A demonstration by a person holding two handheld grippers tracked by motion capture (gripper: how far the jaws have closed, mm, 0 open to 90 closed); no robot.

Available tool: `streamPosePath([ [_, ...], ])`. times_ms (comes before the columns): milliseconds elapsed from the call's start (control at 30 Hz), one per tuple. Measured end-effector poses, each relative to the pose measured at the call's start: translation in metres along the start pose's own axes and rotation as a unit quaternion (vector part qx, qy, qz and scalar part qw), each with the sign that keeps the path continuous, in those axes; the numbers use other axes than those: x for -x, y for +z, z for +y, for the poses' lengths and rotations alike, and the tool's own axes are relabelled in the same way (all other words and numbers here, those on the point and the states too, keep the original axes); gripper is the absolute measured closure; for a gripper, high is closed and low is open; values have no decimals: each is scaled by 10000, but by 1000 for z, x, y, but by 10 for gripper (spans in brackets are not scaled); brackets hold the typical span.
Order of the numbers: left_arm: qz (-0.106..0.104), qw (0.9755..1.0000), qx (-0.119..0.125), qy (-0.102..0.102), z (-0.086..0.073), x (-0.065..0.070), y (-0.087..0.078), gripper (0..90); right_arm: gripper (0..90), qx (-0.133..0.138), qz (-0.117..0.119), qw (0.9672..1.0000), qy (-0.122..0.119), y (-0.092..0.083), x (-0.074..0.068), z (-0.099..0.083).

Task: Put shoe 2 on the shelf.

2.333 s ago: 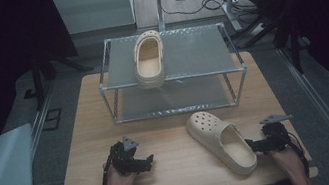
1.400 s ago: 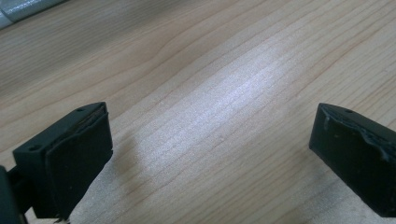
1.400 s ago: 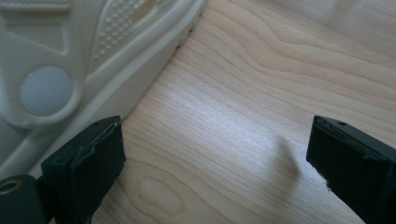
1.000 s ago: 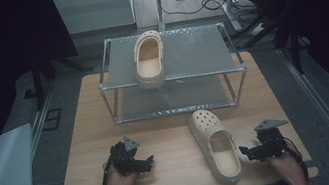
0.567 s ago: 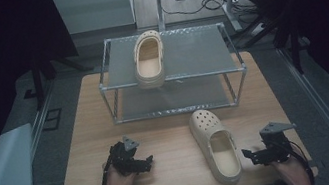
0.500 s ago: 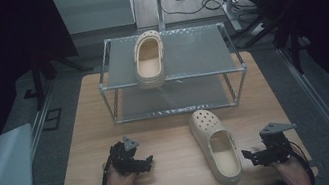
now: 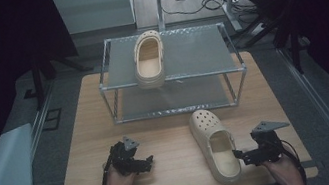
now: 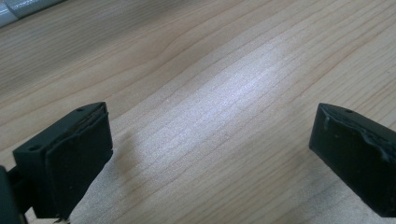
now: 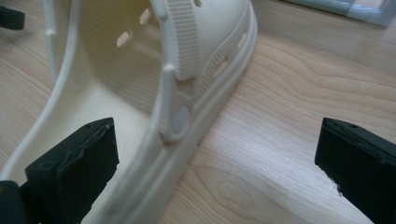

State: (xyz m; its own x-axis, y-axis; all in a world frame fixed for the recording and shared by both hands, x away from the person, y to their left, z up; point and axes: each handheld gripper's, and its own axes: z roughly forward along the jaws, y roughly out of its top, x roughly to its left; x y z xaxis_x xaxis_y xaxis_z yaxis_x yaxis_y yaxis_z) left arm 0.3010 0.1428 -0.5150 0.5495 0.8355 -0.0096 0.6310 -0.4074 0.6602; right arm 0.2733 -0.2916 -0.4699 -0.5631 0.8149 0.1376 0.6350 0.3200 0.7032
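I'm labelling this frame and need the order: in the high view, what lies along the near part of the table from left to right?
Left gripper → cream clog lying on the wooden table → right gripper, close beside the clog's heel end.

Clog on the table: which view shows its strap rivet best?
Right gripper view: the strap rivet sits close up on the clog, between the open jaws of the right gripper. The high view shows the whole clog, the rivet too small to make out. The left gripper view looks at the table.
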Motion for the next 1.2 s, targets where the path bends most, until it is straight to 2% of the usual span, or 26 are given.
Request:
streamPosePath([
  [133, -6, 10000, -5, -7, 0, 0, 0, 0, 0, -127, 4, 9998, 173, 13, -3, 5],
  [400, -6, 10000, -50, -33, 0, -1, 1, 0, 36, -154, -83, 9989, 431, 25, -2, 14],
  [633, -8, 10000, -85, -25, 0, -1, 2, 0, 143, -256, -260, 9980, 516, 38, -4, 26],
  [767, -6, 9999, -104, -26, -1, -1, 3, 0, 260, -281, -331, 9972, 604, 43, -6, 31],
  [967, -32, 9999, -120, -28, -1, 0, 4, 0, 535, -419, -309, 9967, 620, 47, -9, 37],
  [1033, -40, 9999, -136, -23, -1, 0, 5, 0, 589, -442, -259, 9968, 619, 48, -10, 38],
  [1200, -82, 9999, -144, -42, -1, 0, 5, 0, 666, -423, -367, 9962, 668, 47, -8, 40],
])
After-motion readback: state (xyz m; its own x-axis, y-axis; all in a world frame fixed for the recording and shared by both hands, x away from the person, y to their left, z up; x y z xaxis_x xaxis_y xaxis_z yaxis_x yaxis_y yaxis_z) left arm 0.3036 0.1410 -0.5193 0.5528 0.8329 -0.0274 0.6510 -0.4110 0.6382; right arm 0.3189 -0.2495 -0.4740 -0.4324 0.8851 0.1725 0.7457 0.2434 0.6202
